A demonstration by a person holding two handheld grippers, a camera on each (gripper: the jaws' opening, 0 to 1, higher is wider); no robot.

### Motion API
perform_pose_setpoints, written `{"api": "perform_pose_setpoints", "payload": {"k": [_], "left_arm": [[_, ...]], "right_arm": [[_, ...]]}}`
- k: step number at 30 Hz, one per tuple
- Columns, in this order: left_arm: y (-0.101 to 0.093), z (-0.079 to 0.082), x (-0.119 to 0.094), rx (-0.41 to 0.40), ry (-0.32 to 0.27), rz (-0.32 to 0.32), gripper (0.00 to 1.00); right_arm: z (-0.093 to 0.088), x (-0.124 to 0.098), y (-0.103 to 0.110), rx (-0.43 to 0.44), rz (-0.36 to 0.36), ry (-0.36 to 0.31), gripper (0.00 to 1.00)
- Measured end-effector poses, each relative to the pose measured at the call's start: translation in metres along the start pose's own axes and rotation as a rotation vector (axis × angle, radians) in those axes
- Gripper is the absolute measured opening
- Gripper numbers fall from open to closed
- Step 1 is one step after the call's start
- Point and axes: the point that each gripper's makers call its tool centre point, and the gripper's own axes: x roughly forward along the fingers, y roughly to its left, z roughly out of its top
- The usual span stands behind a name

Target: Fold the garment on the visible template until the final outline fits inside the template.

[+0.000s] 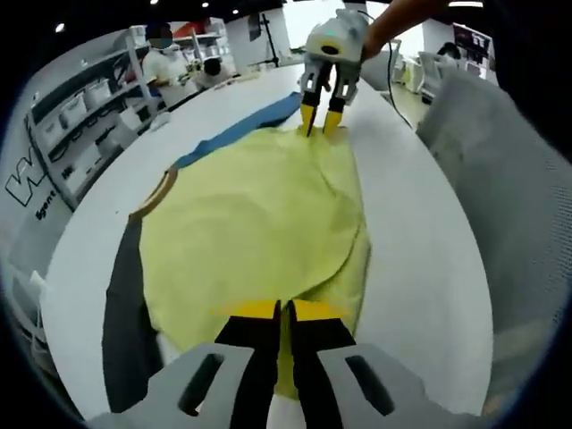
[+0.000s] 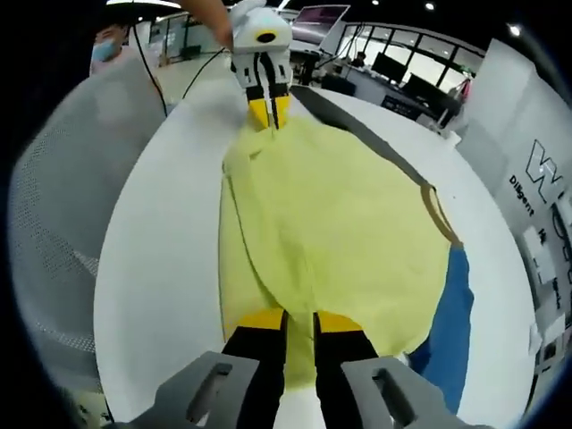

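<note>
Garment edges are pinched by both tools, left and right.

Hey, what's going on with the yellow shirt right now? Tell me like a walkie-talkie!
Left gripper shut on yellow shirt. Right gripper shut on its opposite edge. Shirt flat on white table, over blue and black template pieces. Nothing blocking.

Each tool has a grey body, black fingers with yellow tips, and a trailing black cable.

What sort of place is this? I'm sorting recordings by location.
Probably a lab or workshop: storage shelves along a lettered wall, desks with monitors, and a big white table holding a yellow garment.
</note>
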Motion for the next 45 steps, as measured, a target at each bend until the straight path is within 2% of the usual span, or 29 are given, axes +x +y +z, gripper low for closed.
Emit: {"api": "perform_pose_setpoints", "payload": {"k": [2, 4, 8, 10, 12, 15, 17, 19, 21, 22, 25, 27, 30, 36, 38, 45], "left_arm": [[0.001, 0.000, 0.000, -0.015, 0.004, 0.001, 0.00], [0.003, 0.000, -0.002, -0.049, -0.003, 0.007, 0.00], [0.012, -0.001, -0.005, -0.220, -0.015, 0.031, 0.00], [0.019, -0.003, -0.007, -0.284, -0.024, 0.050, 0.00], [0.024, -0.006, -0.009, -0.384, -0.022, 0.069, 0.00], [0.037, -0.011, -0.012, -0.470, -0.022, 0.126, 0.00], [0.036, -0.009, -0.013, -0.516, -0.039, 0.117, 0.00], [0.040, -0.014, -0.014, -0.468, -0.022, 0.122, 0.00], [0.041, -0.020, -0.016, -0.353, 0.011, 0.140, 0.01], [0.041, -0.020, -0.016, -0.340, 0.006, 0.143, 0.03], [0.042, -0.023, -0.020, -0.391, -0.018, 0.152, 0.16], [0.043, -0.030, -0.022, -0.415, -0.009, 0.165, 0.26], [0.043, -0.038, -0.024, -0.425, 0.009, 0.181, 0.33], [0.031, -0.043, -0.026, -0.493, 0.033, 0.165, 0.28], [0.029, -0.044, -0.026, -0.489, 0.040, 0.165, 0.24], [0.030, -0.047, -0.027, -0.553, 0.049, 0.174, 0.19]], "right_arm": [[0.002, -0.002, 0.001, 0.016, 0.021, -0.015, 0.00], [0.001, -0.003, -0.003, 0.058, 0.005, -0.014, 0.00], [0.003, -0.007, -0.015, 0.235, -0.019, -0.053, 0.00], [-0.001, -0.008, -0.021, 0.327, -0.032, -0.049, 0.00], [-0.004, -0.007, -0.025, 0.369, -0.038, -0.054, 0.00], [-0.007, -0.006, -0.027, 0.429, -0.042, -0.044, 0.00], [-0.007, -0.005, -0.026, 0.446, -0.032, -0.049, 0.00], [-0.009, -0.006, -0.027, 0.441, -0.042, -0.043, 0.00], [-0.010, -0.007, -0.028, 0.445, -0.051, -0.050, 0.07], [-0.011, -0.008, -0.028, 0.452, -0.053, -0.049, 0.12], [-0.013, -0.013, -0.028, 0.492, -0.053, -0.073, 0.19], [-0.019, -0.015, -0.029, 0.512, -0.058, -0.073, 0.21], [-0.026, -0.016, -0.030, 0.550, -0.066, -0.069, 0.26], [-0.030, -0.015, -0.031, 0.604, -0.059, -0.070, 0.27], [-0.029, -0.013, -0.029, 0.608, -0.054, -0.069, 0.27], [-0.036, -0.008, -0.031, 0.636, -0.058, -0.039, 0.24]]}}
